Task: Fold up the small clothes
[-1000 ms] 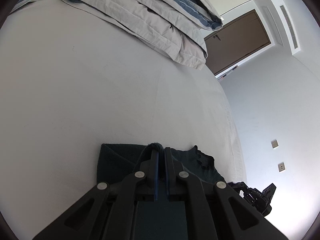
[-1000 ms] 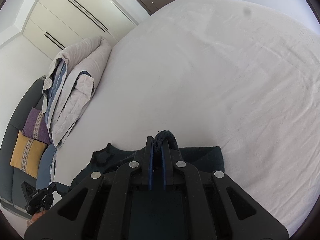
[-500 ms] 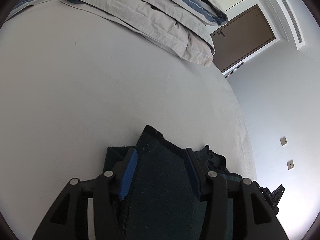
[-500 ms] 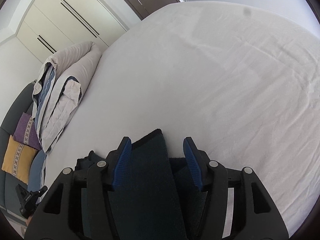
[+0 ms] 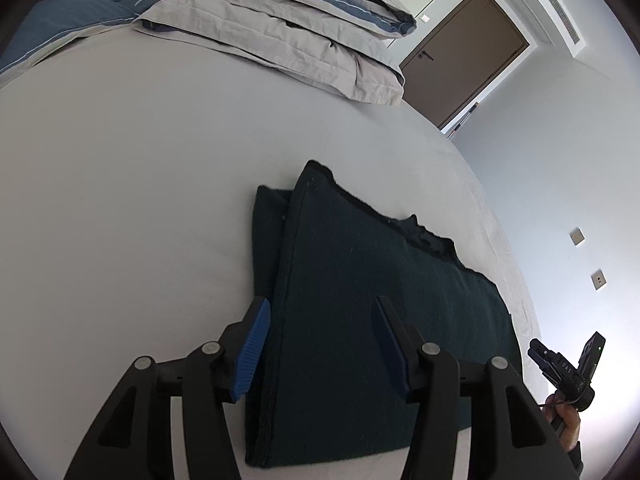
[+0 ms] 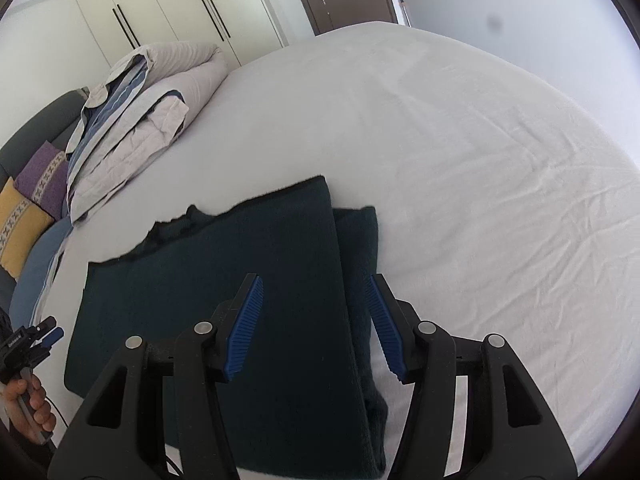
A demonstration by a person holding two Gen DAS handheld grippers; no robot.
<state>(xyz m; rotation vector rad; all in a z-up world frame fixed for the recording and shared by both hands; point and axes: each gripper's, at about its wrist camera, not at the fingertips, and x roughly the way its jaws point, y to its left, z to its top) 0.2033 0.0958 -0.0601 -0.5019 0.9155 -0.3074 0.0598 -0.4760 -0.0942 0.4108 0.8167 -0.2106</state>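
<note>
Lying flat on the white bed (image 6: 460, 140), the dark green garment (image 5: 360, 300) is folded over on itself, its upper layer set back a little so a strip of the lower layer shows along one side. In the left wrist view it fills the 6 o'clock part of the frame, and its ragged collar edge (image 5: 424, 236) points toward 1 o'clock. The fold looks squared so that the next fold can fall evenly.

The left claw (image 5: 320, 344) stands half open just above the cloth; its jaws have just been opening, and the fabric lies below them, not pinched. The right claw (image 6: 316, 328) is likewise half open and gripping nothing, straddling the stepped side edge of the garment; its jaws opened a moment ago and now hold steady. Both seem to have let go so the fold can settle.

At 4 o'clock in the left view, the person's hand (image 5: 564, 420) grips the handle of the other tool. Farther off, at 12 o'clock, a folded duvet (image 5: 288, 28) sits at the far end of the bed, with a brown door (image 5: 464, 56) at 1 o'clock.
</note>
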